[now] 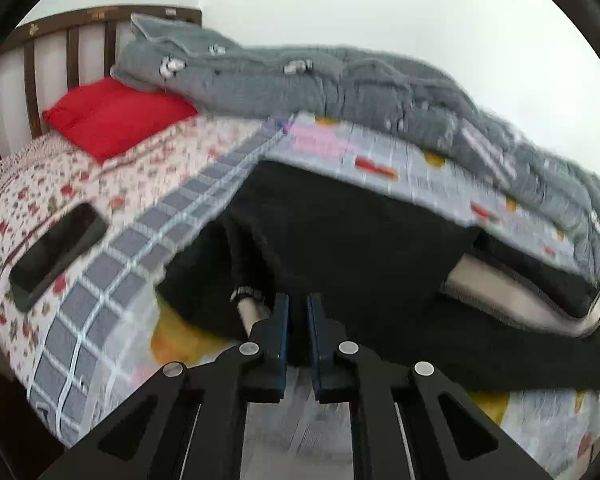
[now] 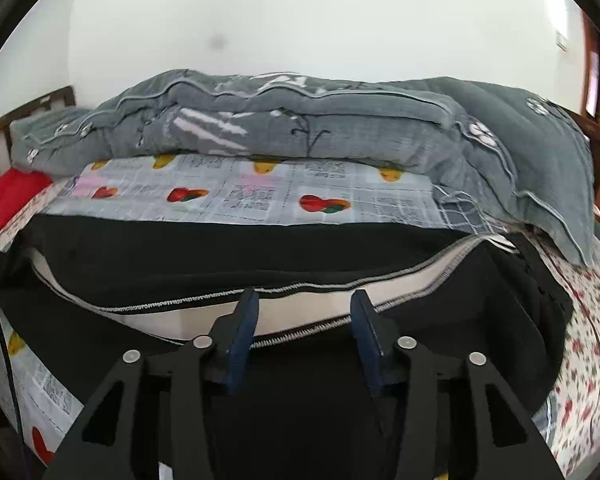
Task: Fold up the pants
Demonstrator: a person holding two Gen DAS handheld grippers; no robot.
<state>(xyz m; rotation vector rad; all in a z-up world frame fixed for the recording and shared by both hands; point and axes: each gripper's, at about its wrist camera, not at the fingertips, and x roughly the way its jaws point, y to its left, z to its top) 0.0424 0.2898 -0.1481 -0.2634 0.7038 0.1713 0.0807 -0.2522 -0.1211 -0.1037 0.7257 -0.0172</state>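
Black pants [image 1: 340, 240] with a pale lining and white stitched seams lie across the bed. In the left wrist view my left gripper [image 1: 298, 304] has its jaws nearly together on the near black fabric edge beside a striped cuff [image 1: 244, 294]. In the right wrist view the pants [image 2: 220, 256] spread wide, with the pale inner band [image 2: 300, 308] showing. My right gripper [image 2: 304, 300] is open, its jaws wide apart over that band, touching nothing that I can see.
A grey quilt [image 2: 300, 128] is piled at the back of the bed. A red pillow [image 1: 116, 118] and a dark phone [image 1: 56, 256] lie on the floral sheet at the left. A wooden headboard [image 1: 52, 48] stands behind.
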